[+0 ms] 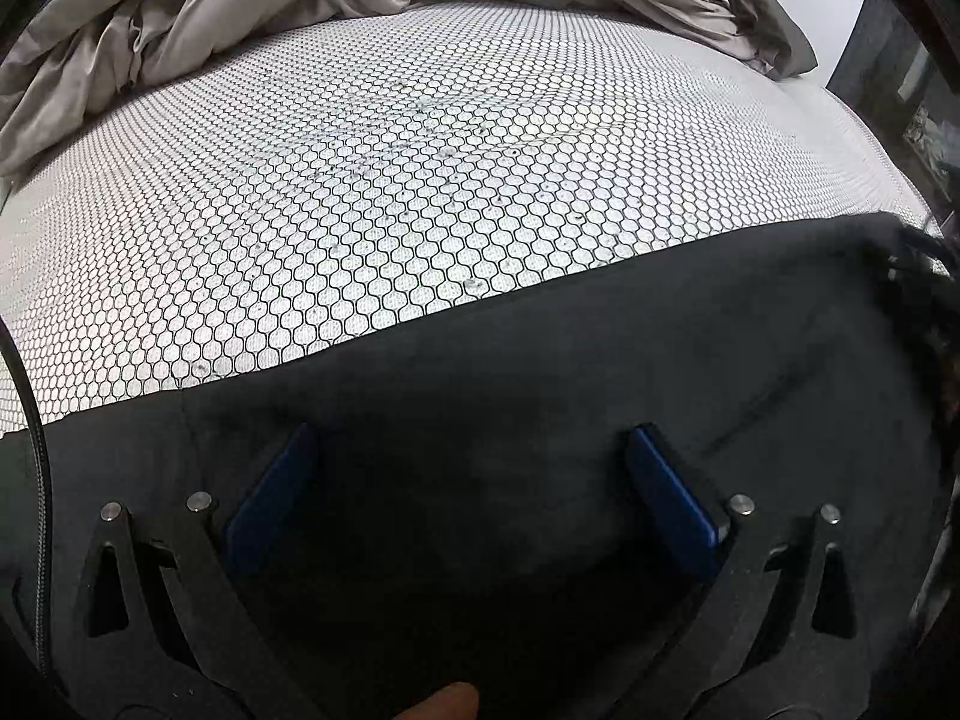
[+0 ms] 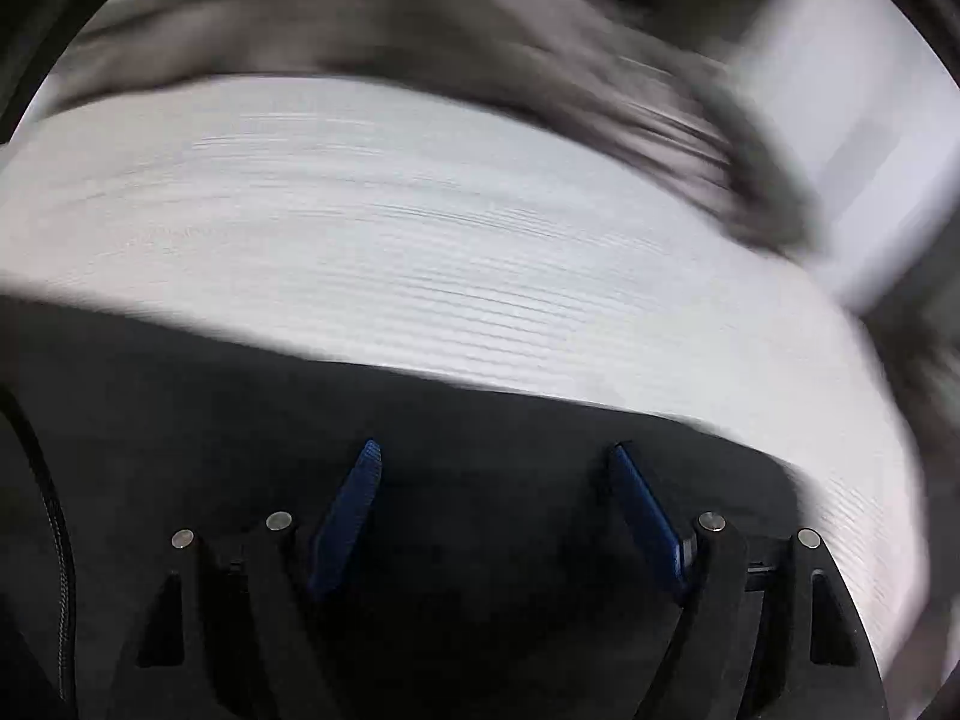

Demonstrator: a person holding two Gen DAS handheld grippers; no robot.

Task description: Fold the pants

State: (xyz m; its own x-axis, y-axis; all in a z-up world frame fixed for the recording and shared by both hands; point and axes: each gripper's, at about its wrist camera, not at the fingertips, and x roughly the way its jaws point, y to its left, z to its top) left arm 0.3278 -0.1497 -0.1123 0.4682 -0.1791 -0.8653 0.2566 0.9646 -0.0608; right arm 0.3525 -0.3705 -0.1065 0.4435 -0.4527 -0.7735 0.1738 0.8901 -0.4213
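My left gripper (image 1: 471, 438) stands wide open above the black pants (image 1: 540, 372), blue pads (image 1: 666, 492) apart, nothing pinched between them; the pants lie flat along the near edge of the white honeycomb-patterned mattress (image 1: 390, 180); a crumpled grey sheet (image 1: 210, 6) is heaped at the far side. My right gripper (image 2: 495, 456), jaws likewise spread with nothing between them, hangs over the same pants (image 2: 240, 408); this view is blurred; mattress (image 2: 480, 240) beyond.
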